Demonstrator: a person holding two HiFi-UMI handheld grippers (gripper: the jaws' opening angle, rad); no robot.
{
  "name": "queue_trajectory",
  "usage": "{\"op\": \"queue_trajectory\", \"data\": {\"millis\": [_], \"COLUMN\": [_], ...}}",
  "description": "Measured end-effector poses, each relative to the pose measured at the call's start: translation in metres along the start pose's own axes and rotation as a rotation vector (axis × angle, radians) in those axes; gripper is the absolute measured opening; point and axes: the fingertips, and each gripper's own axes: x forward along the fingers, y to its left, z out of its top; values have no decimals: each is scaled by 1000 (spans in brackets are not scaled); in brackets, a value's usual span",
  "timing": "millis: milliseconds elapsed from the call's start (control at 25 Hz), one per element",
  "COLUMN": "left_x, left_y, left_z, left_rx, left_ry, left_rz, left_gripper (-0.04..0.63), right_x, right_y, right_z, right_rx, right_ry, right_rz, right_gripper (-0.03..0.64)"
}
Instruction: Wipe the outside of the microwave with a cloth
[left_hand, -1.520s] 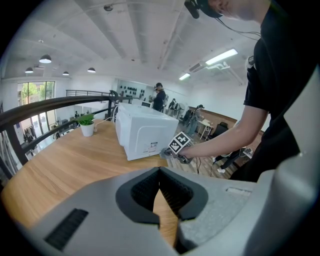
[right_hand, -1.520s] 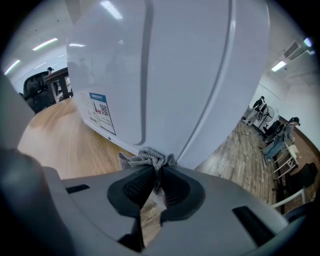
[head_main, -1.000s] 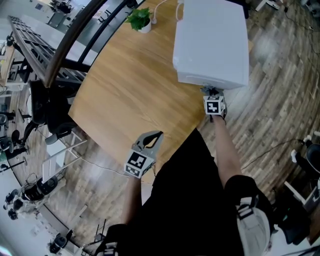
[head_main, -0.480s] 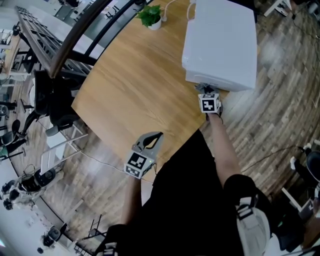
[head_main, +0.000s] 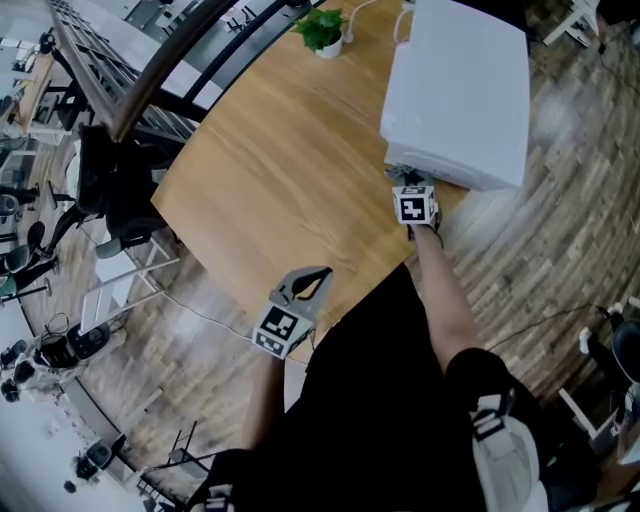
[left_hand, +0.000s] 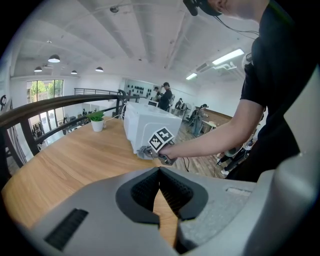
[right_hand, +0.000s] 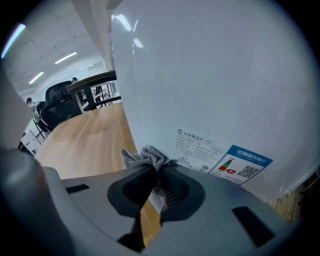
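Note:
A white microwave (head_main: 460, 90) stands at the right end of the wooden table (head_main: 280, 170); it also fills the right gripper view as a white microwave wall (right_hand: 210, 80) with printed labels. My right gripper (head_main: 408, 183) is shut on a grey cloth (right_hand: 145, 157), whose bunched end touches the low near-left part of that wall. The cloth (head_main: 402, 178) shows small in the head view. My left gripper (head_main: 309, 282) hovers over the table's near edge, jaws shut with nothing between them. In the left gripper view the microwave (left_hand: 147, 125) and right gripper (left_hand: 145, 151) lie ahead.
A small potted plant (head_main: 325, 30) sits at the table's far side beside a white cable. A black office chair (head_main: 120, 190) stands left of the table, by a dark railing. Wooden floor surrounds the table; people stand far off in the left gripper view.
The head view has shifted, so the microwave sits further right in frame. My right gripper has stayed at the microwave's near-left lower corner with the cloth. The left gripper has barely moved.

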Motion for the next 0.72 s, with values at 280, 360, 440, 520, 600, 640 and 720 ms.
{"op": "queue_trajectory", "data": {"millis": [280, 360, 440, 520, 600, 640, 720], "left_x": [-13, -17, -19, -19, -21, -22, -23], "left_y": [3, 3, 3, 4, 3, 3, 3], "left_z": [-8, -10, -10, -10, -11, -12, -12], "left_rx": [-12, -18, -19, -19, -19, -19, -19], "left_ry": [2, 2, 1, -1, -3, -4, -7], "left_rz": [21, 25, 28, 30, 31, 30, 28], "left_gripper": [0, 0, 0, 0, 0, 0, 0], "right_x": [5, 4, 5, 8, 8, 7, 4], "right_y": [25, 31, 34, 37, 41, 43, 46], "right_z": [17, 26, 28, 21, 16, 15, 15], "right_rx": [-13, -23, -28, -27, -27, -27, -28], "right_ry": [-38, -65, -66, -36, -20, -22, -27], "right_rz": [30, 31, 28, 36, 44, 46, 50], "right_gripper": [37, 37, 38, 37, 38, 37, 37]}}
